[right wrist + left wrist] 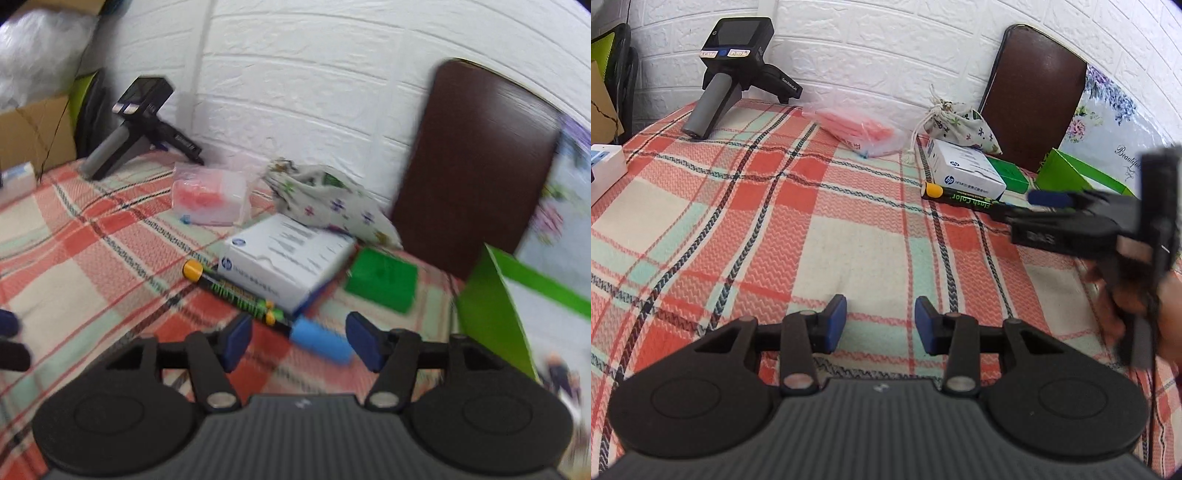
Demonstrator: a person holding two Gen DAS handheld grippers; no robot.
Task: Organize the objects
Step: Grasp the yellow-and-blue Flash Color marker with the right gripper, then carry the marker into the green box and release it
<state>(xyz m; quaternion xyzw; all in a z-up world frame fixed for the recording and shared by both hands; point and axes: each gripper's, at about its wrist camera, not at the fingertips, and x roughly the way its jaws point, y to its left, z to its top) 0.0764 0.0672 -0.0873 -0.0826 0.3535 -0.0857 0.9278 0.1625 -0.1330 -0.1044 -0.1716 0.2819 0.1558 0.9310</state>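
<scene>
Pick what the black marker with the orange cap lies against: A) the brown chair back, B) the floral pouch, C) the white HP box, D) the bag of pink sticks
C: the marker runs along the front bottom edge of the HP box, while the bag, chair and pouch sit farther back.

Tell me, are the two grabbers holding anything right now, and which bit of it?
Nothing is held. The left gripper is open over bare tablecloth. The right gripper is open too; a light blue thing lies between its fingers, but the pads aren't pressing it.
</scene>
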